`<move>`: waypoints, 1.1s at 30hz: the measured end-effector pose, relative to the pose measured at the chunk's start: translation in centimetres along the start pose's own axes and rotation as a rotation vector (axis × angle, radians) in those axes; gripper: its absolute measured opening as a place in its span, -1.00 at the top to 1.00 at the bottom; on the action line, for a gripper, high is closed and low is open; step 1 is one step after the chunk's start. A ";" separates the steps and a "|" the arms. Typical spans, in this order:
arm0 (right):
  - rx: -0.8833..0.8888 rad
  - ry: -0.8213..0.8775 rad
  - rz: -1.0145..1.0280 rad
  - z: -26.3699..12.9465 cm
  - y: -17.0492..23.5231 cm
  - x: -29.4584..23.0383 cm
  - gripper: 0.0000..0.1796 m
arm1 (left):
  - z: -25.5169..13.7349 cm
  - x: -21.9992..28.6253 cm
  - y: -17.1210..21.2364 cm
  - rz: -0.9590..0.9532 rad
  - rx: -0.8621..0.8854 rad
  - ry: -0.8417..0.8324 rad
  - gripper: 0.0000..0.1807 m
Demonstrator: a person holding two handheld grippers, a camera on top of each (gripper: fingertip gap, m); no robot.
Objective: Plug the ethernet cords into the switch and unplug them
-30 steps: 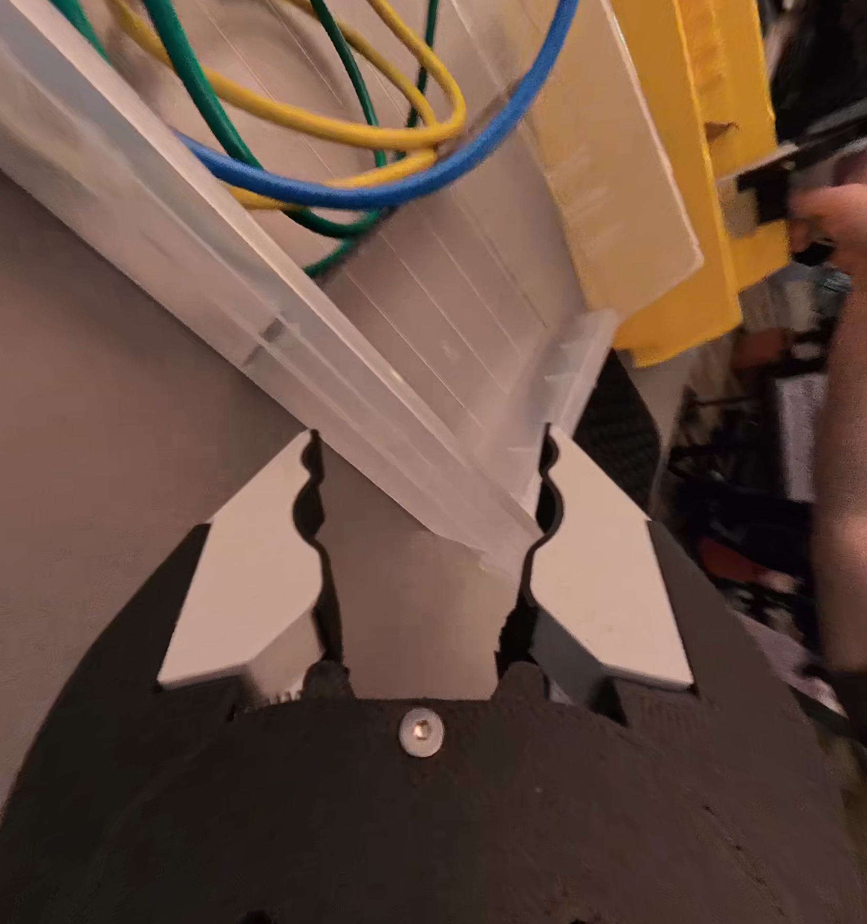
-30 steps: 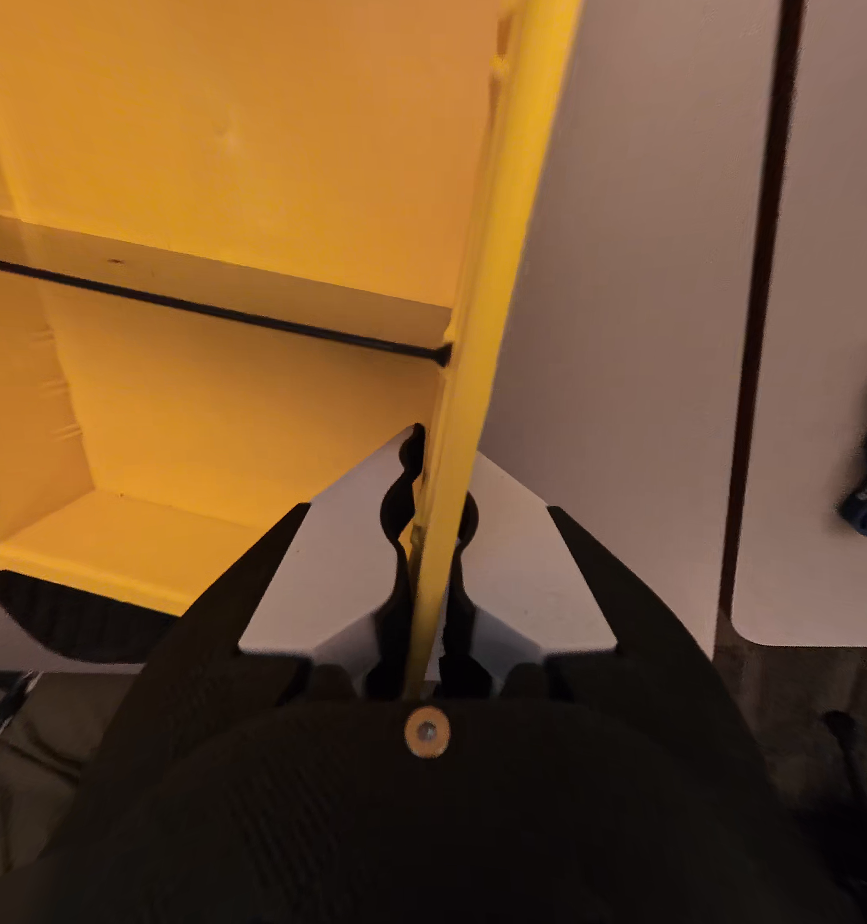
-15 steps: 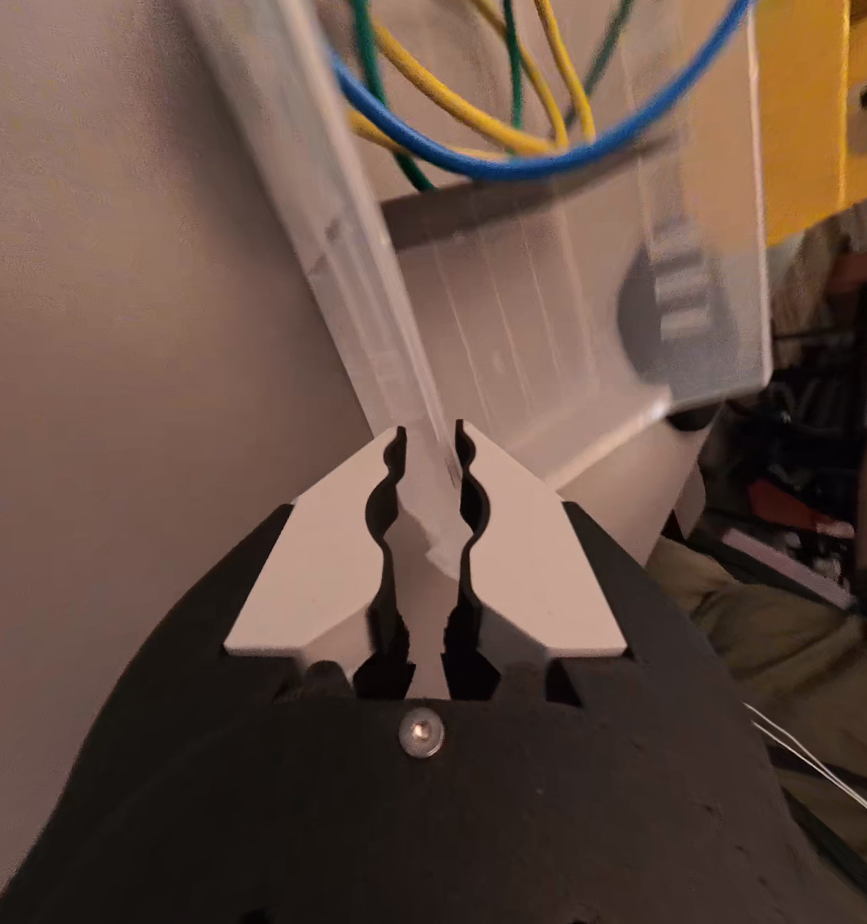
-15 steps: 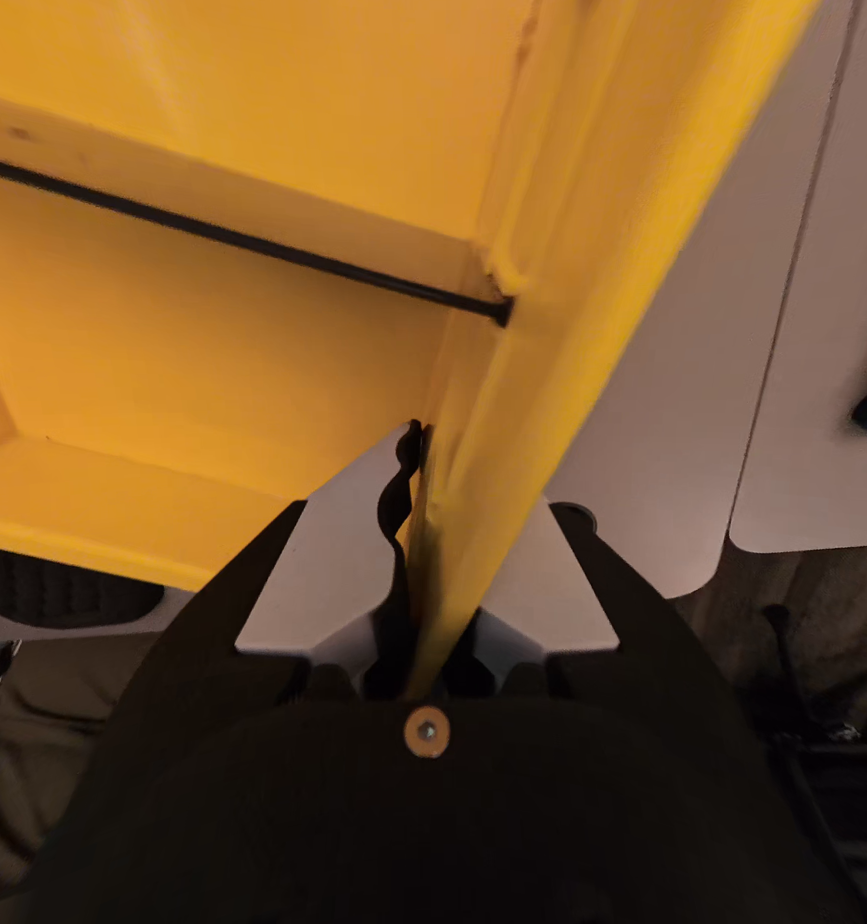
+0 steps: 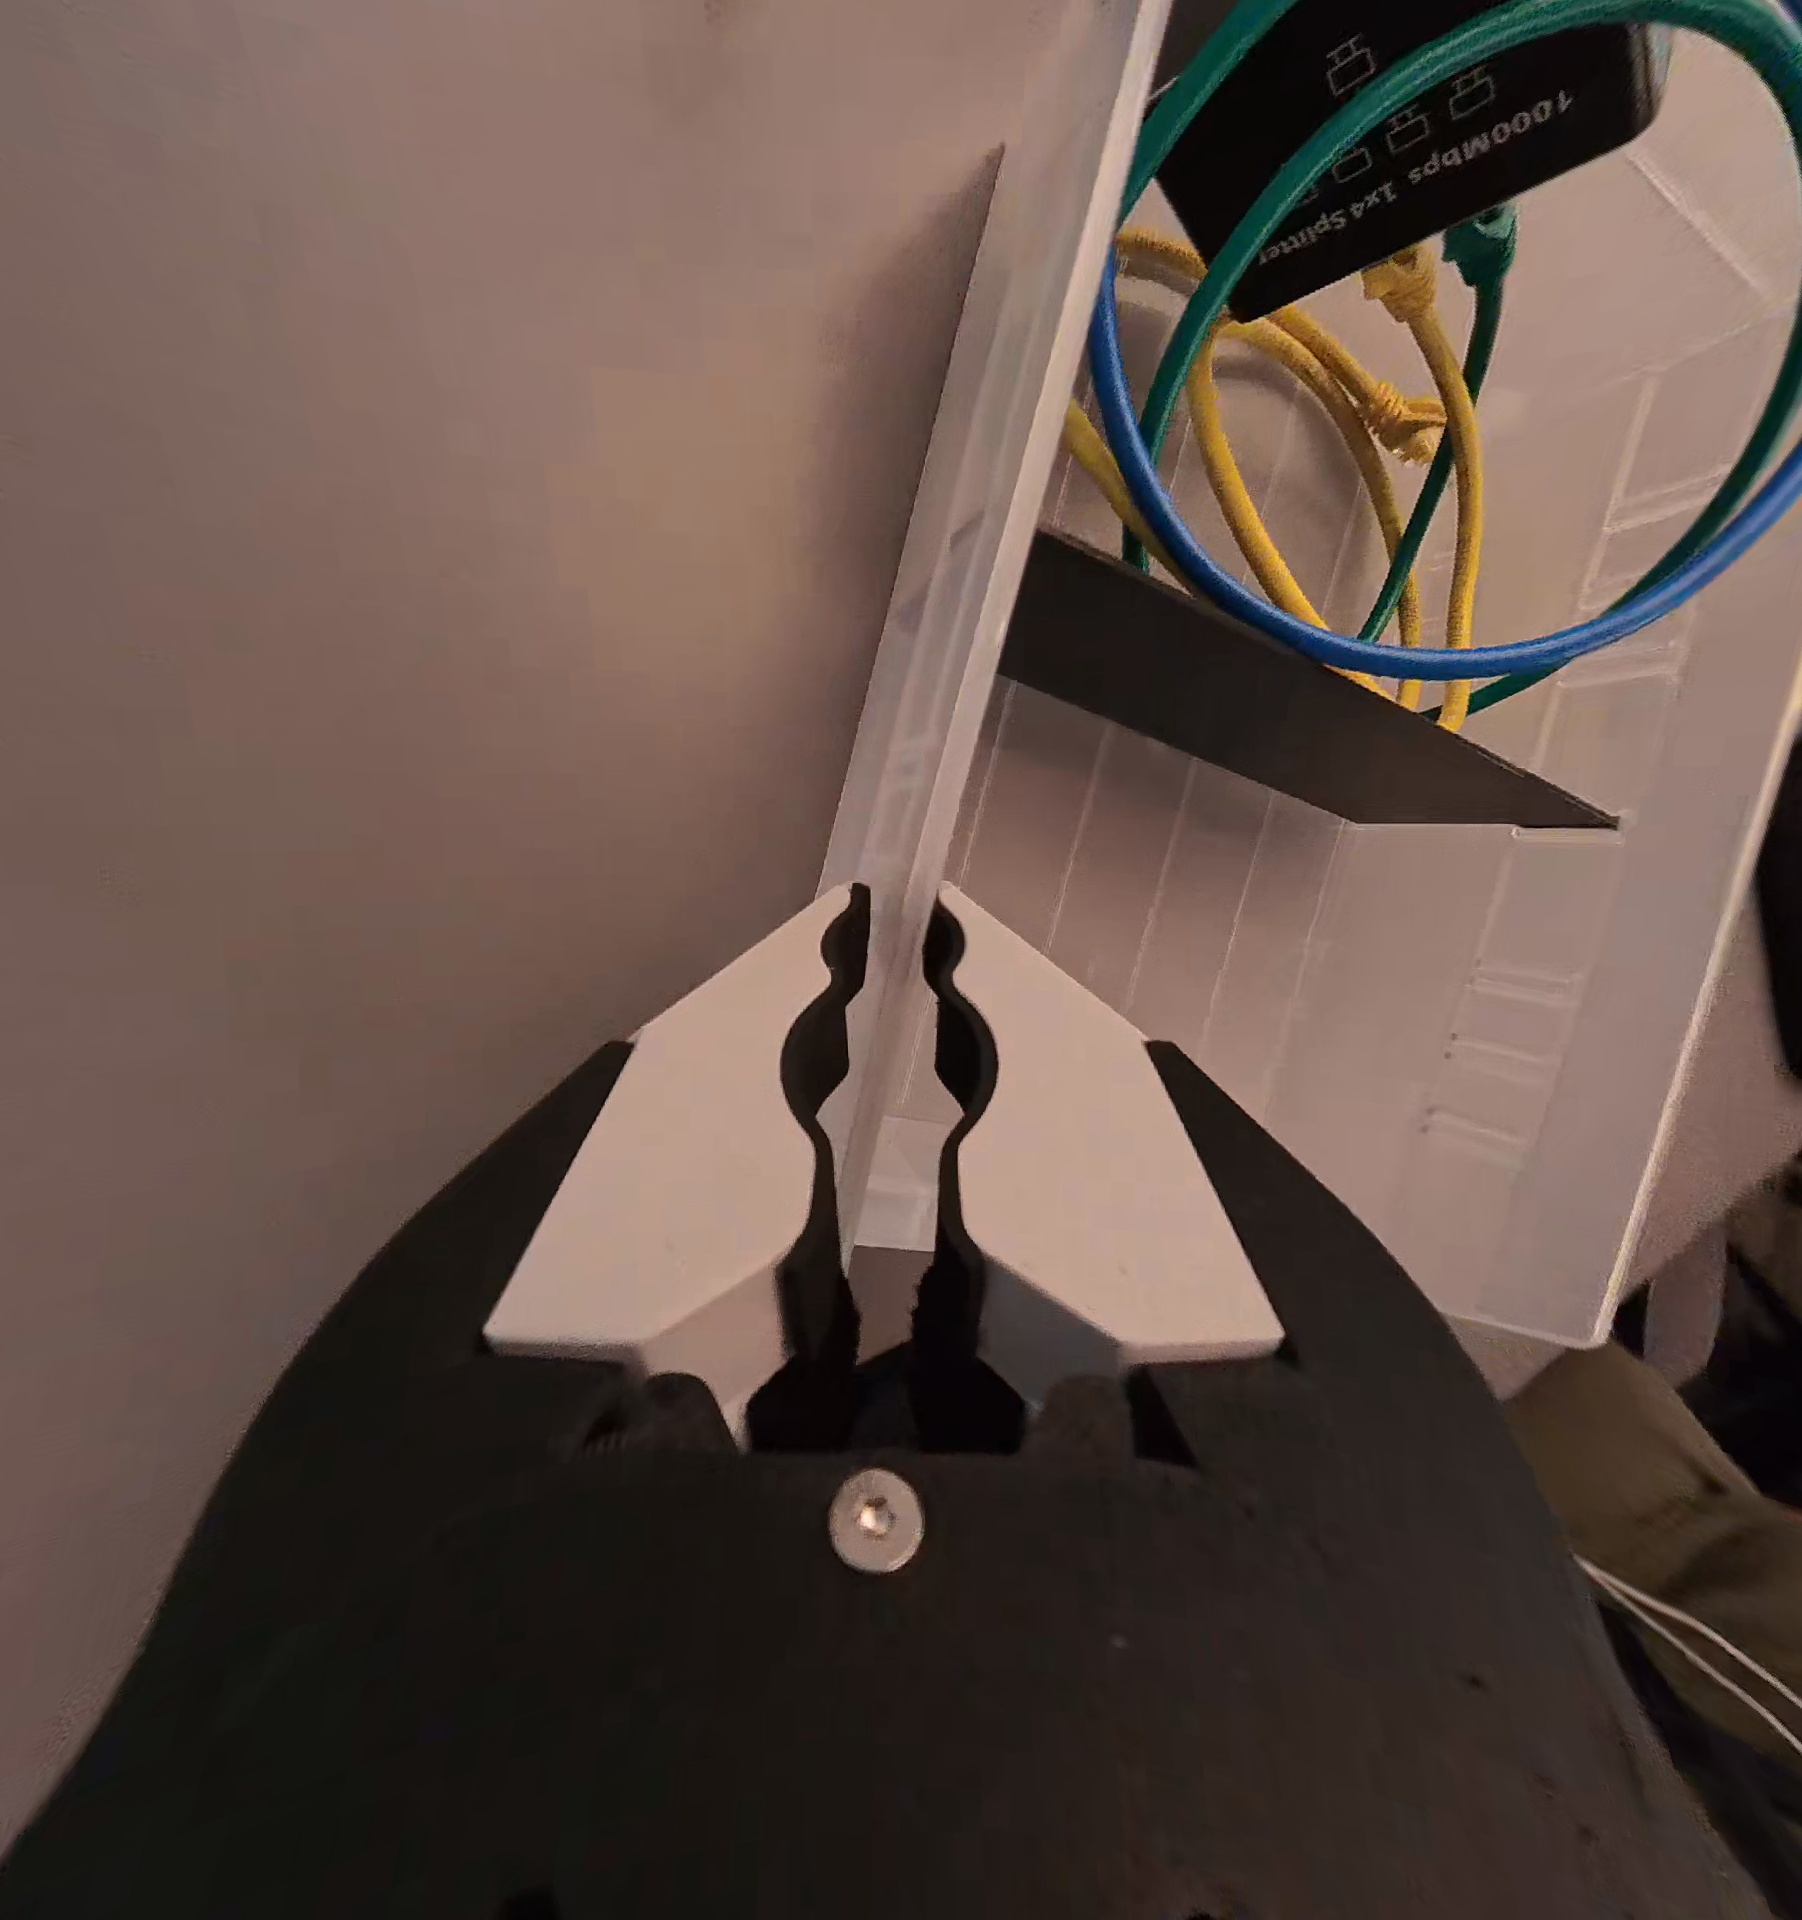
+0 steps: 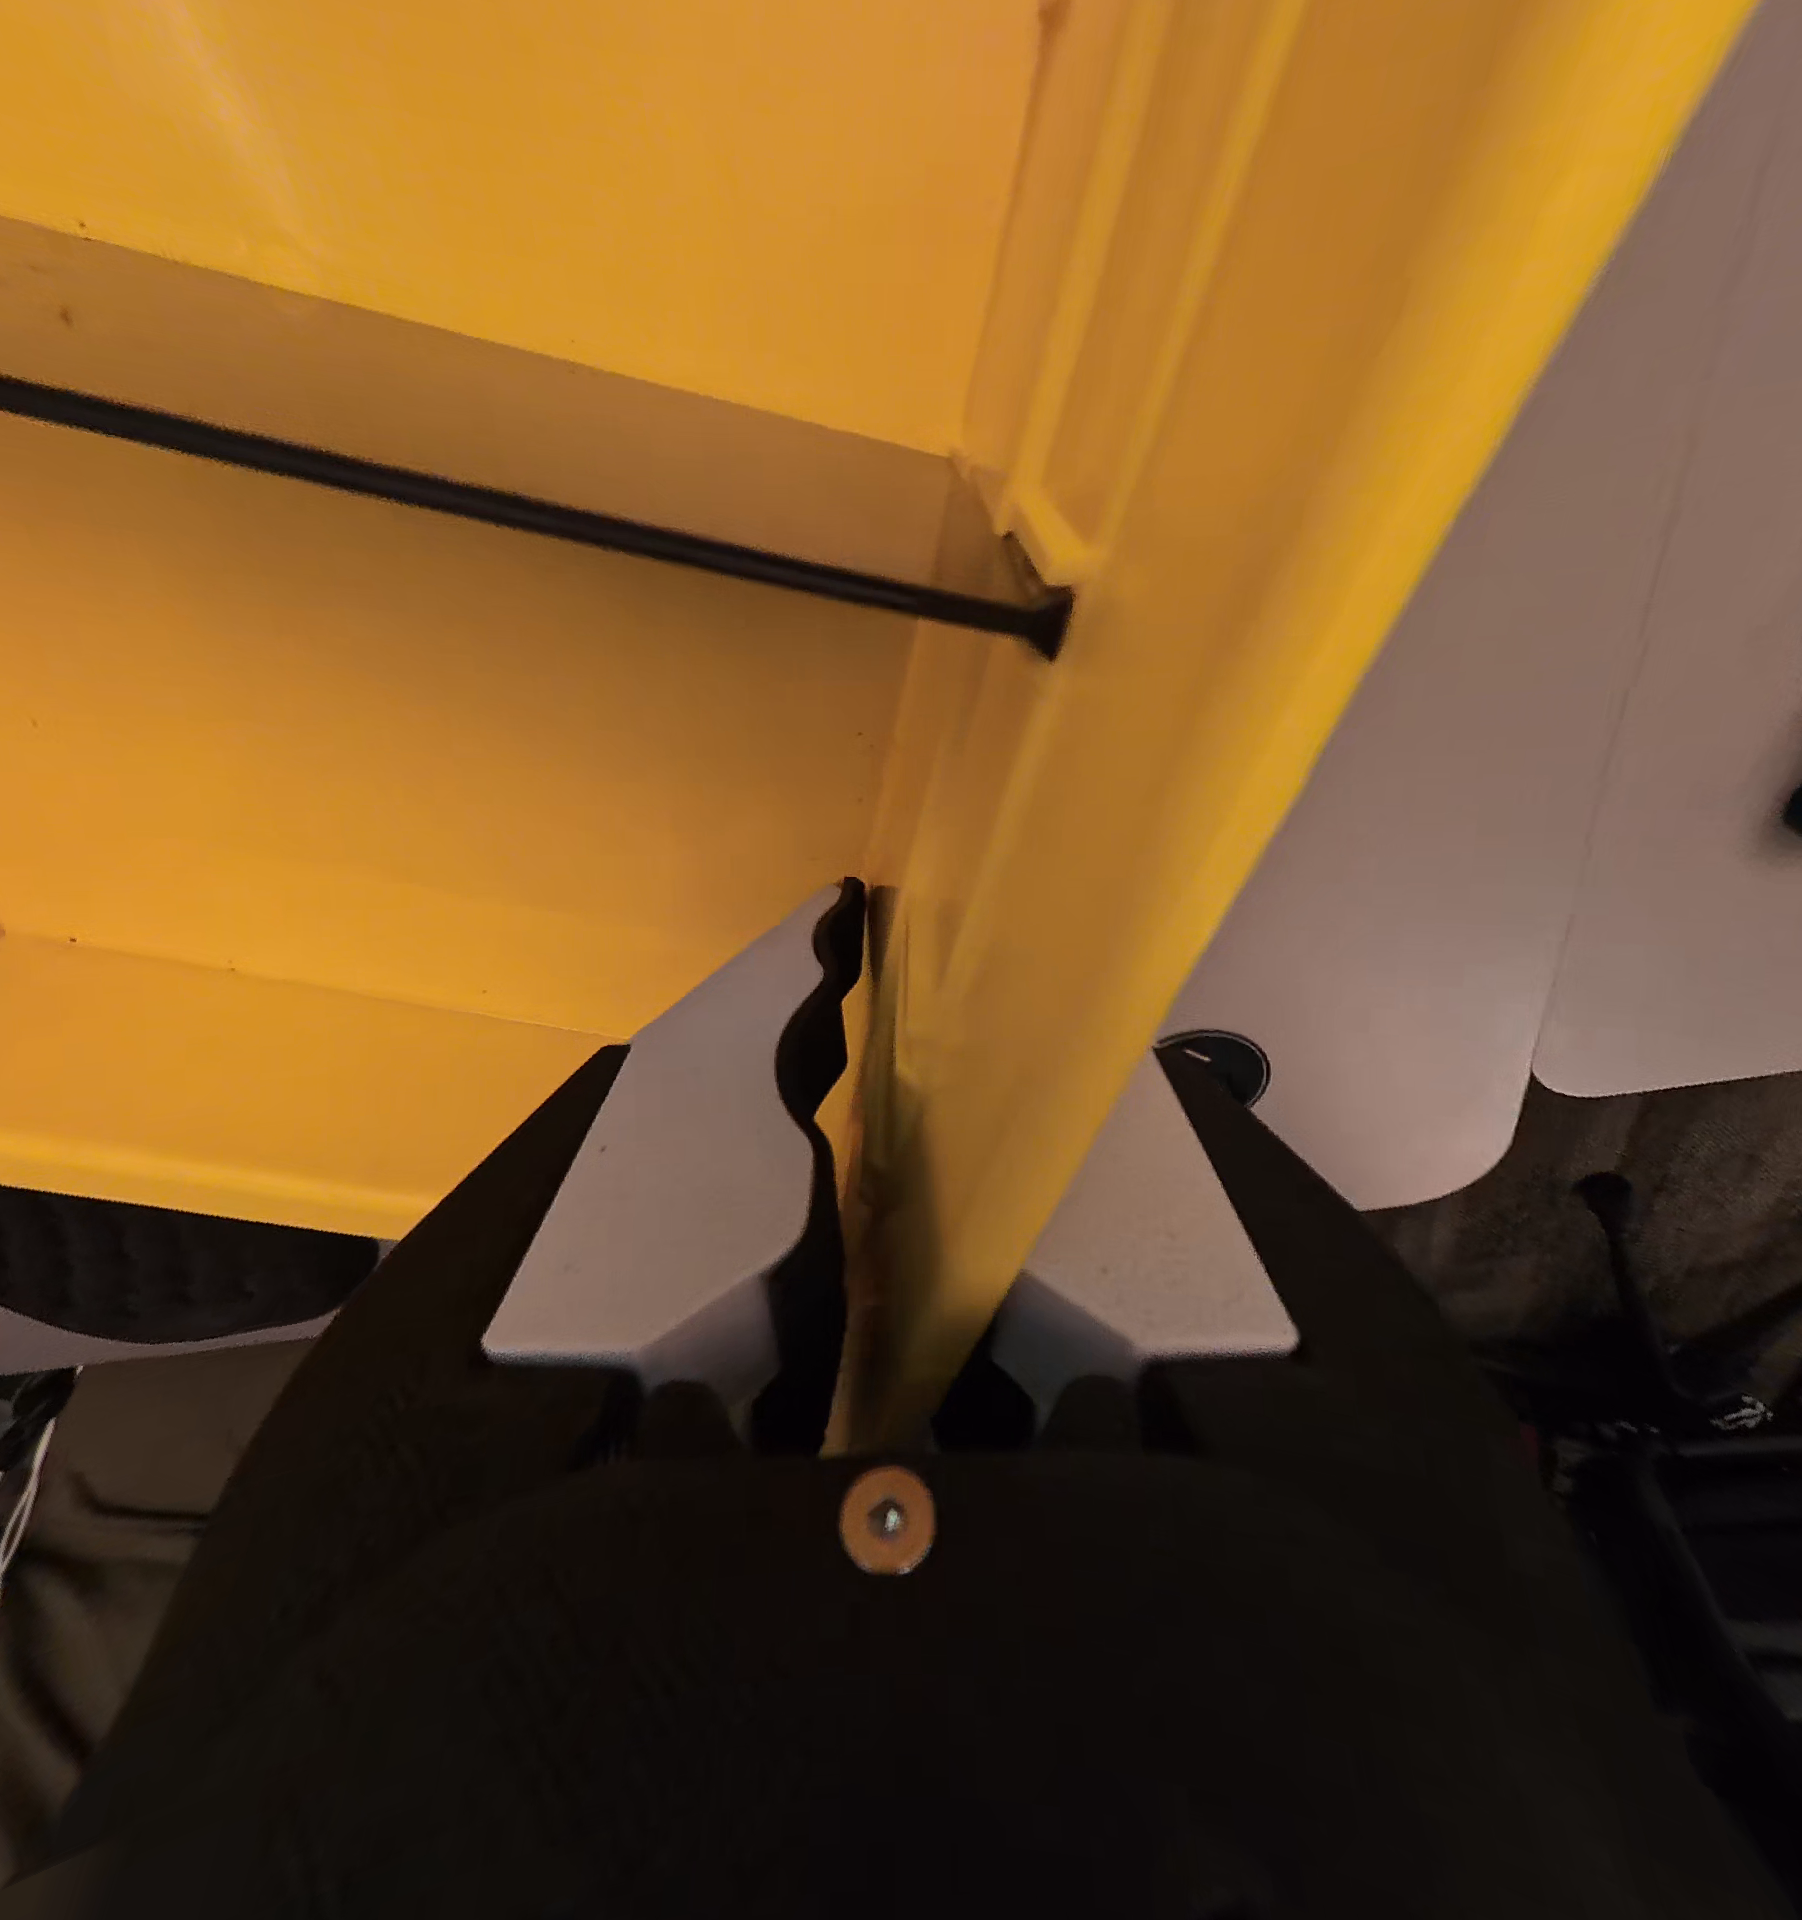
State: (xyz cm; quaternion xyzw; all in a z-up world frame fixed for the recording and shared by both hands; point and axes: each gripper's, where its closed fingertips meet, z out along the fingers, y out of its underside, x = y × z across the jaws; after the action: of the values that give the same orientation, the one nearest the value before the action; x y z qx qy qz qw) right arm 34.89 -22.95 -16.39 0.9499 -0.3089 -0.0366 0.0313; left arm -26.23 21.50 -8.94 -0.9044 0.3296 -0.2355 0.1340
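Your left gripper (image 5: 895,1049) is clamped down on the near wall of the clear bin (image 5: 1323,1039), fingers nearly together with only that thin translucent edge between them, and that bin is your landmark for everything. Inside it, up at the far end, the black switch (image 5: 1396,156) lies tilted, and around it loop the ethernet cords: a blue cord (image 5: 1115,416) sweeping widest, a green cord (image 5: 1188,343) crossing it, and a yellow cord (image 5: 1229,468) tangled lowest, with a yellow plug (image 5: 1401,286) and a green plug (image 5: 1479,234) sitting right at the switch's near edge; whether they are seated in ports you can't tell from here. A dark divider (image 5: 1292,717) cuts across the bin between your gripper and the cords. Off to the bin's side, your right gripper (image 6: 876,1091) is pinched tight on the wall of the yellow bin (image 6: 461,727), which looks bare apart from a black rod (image 6: 461,499) across it. Both bins ride tipped over the pale worktop (image 5: 357,520), so you seem to be positioning containers, with no plugging begun. Keep the clear bin level as you set it down, or the switch will slide and drag the cords into a worse knot. Settle it flat on the worktop before easing off, then come in over the divider for one plug at a time.
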 end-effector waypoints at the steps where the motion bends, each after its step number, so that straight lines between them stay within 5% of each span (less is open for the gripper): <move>1: -0.001 0.002 -0.003 0.0 -0.3 -0.2 0.87 | -0.7 -1.2 0.3 -0.034 0.017 -0.024 0.91; 12: 0.006 -0.059 -0.157 -0.2 -6.7 -9.9 0.90 | -4.6 -10.1 0.9 -0.381 0.316 -0.086 0.88; 19: -0.024 -0.003 -0.333 0.0 -9.0 -17.2 0.91 | -4.8 -7.5 3.8 -0.363 0.173 0.002 0.84; 25: -0.065 -0.025 -0.323 0.0 -10.0 -17.9 0.95 | -4.4 -6.0 4.0 -0.398 0.140 0.118 0.78; 33: -0.069 -0.035 -0.326 -0.1 -10.9 -18.0 0.98 | -3.7 -6.7 3.5 -0.362 0.123 0.043 0.83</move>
State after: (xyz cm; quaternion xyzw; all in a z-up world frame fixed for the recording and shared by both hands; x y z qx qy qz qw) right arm 26.76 -3.61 -16.29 0.9850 -0.1496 -0.0683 0.0521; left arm -34.49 23.00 -9.38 -0.9338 0.1495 -0.2945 0.1374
